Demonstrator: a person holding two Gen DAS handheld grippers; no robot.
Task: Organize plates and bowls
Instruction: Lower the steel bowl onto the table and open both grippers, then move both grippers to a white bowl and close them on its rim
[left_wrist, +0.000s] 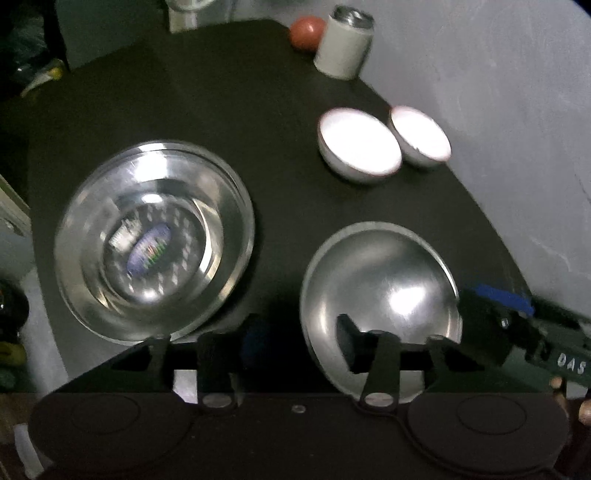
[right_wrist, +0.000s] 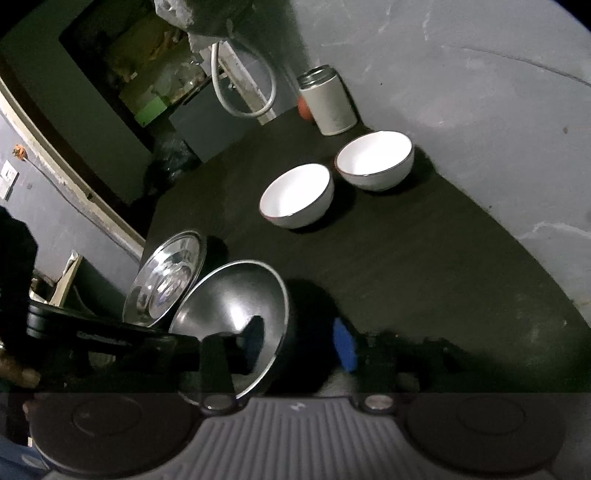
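Your left gripper (left_wrist: 301, 341) has its fingers standing partly apart, one finger inside the plain steel bowl (left_wrist: 380, 295) at the lower right of the left view and the other outside its near rim, so the wall sits between them without being pinched. Your right gripper (right_wrist: 299, 343) is the same: fingers part open, one dark pad inside that bowl and the blue pad outside it, nothing clamped. The bowl sits on the dark counter (left_wrist: 221, 122) close to its near edge, and that is your first risk: with a finger each side of the rim, any sideways pull or careless lift will hook the wall and drag or tip the bowl toward the edge. Withdraw straight up and clear. The shiny steel plates (left_wrist: 155, 240), at centre left of the left view, lie just beside the bowl; in the right view their rims look touching, though the fisheye blur makes that hard to be sure of, so a nudge to one may shift the other. Polished steel is slick and a shallow pinch on a thin rim could slip. The two white bowls (right_wrist: 297, 195) (right_wrist: 375, 160) stand side by side farther up the counter near the wall, with a white can (right_wrist: 328, 103) and a red ball (left_wrist: 306, 31) behind; reach for them carelessly and you could knock one bowl into the other or roll the ball.
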